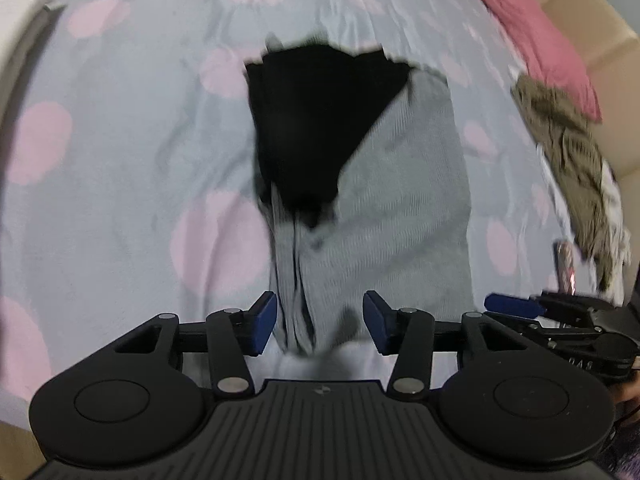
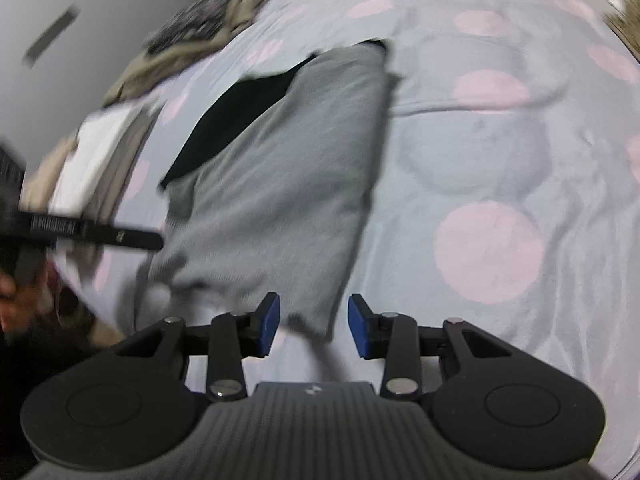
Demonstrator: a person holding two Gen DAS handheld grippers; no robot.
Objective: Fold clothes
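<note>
On the bed's dotted sheet (image 1: 120,128), the grey garment (image 1: 408,184) with a black part (image 1: 312,120) lies in a long strip, near edge bunched right at your tools. Your left hand-held gripper (image 1: 320,322) is spread wide with the bunched pleats sitting between its pads, nothing pinched. Your right hand-held gripper (image 2: 314,326) is spread too, with the near corner just in front of it. Can't tell if you're about to grab or just let go. If you're grabbing, I'd take all layers at both corners and lift evenly so the strip doesn't twist. Watch the clothes pile (image 1: 568,168) off to the side.
</note>
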